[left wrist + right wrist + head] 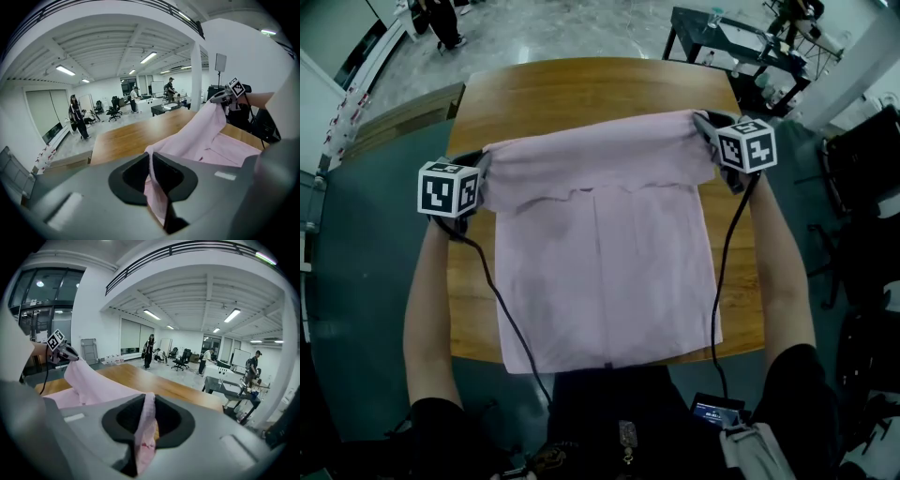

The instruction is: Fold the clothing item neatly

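Pink shirt lies mostly flat on the wooden table, with the lower hem just over the edge at 6 o'clock. You're holding its far edge up off the table, left gripper at 9, right gripper at 2. Left gripper view: jaws pinched narrow on a thin fold. Right gripper view: same deal, clamped on bunched pink cloth.

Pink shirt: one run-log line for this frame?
left gripper: shut on pink shirt | right gripper: shut on pink shirt | far edge raised above table | near part lies flat
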